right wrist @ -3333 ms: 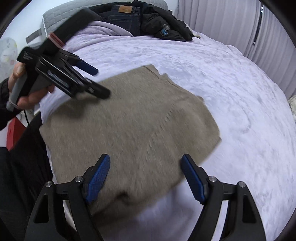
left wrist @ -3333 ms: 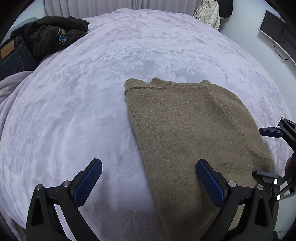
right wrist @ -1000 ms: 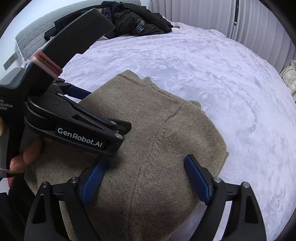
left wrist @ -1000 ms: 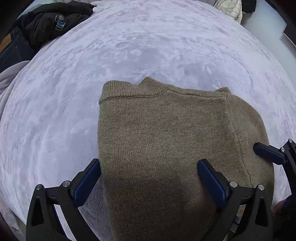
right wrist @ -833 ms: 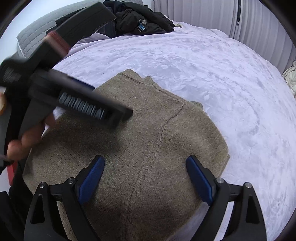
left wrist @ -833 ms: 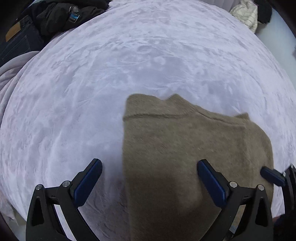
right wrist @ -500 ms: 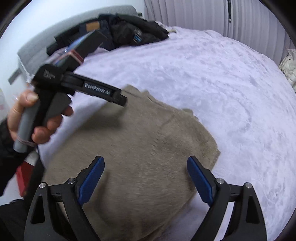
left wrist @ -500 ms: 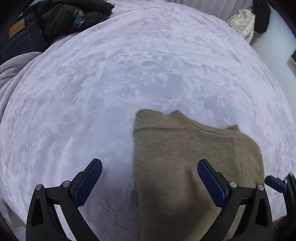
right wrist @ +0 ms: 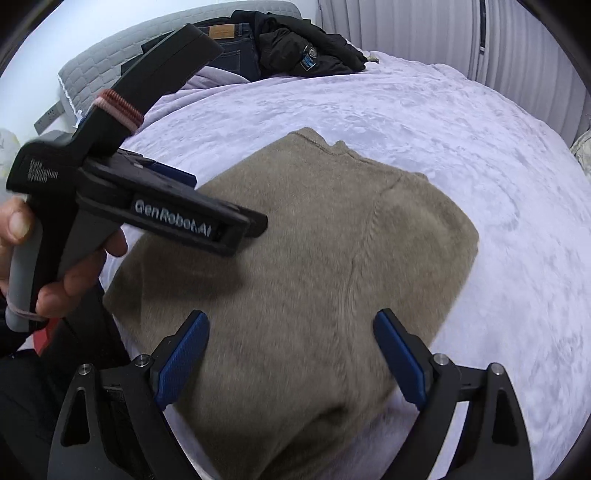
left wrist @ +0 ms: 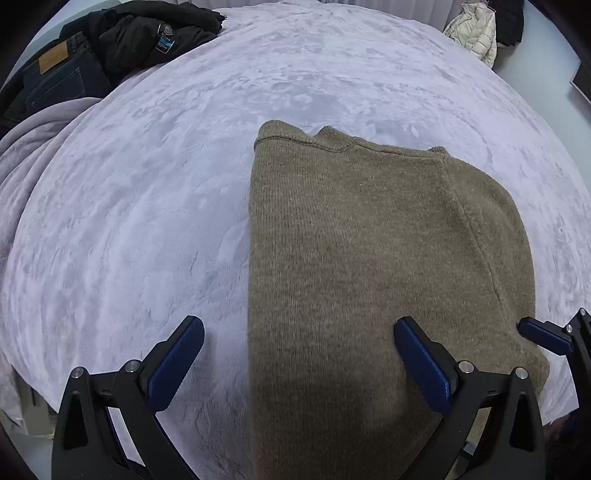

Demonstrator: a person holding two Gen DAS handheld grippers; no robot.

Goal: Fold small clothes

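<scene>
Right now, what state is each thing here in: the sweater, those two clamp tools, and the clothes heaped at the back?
Brown knit sweater: folded, lying flat on the lilac blanket, held by nothing.
Left gripper: fingers wide open, above the sweater's left edge.
Right gripper: fingers wide open, above the sweater, empty.
Black jacket: crumpled, unfolded, at the bed's far end.
Dark jeans: piled beside the jacket; whether folded, I cannot tell.

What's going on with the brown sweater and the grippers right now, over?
Left gripper open, empty, above the sweater's left edge. Right gripper open, empty, over it. Brown sweater folded flat on the lilac blanket. Nothing in the way.
</scene>
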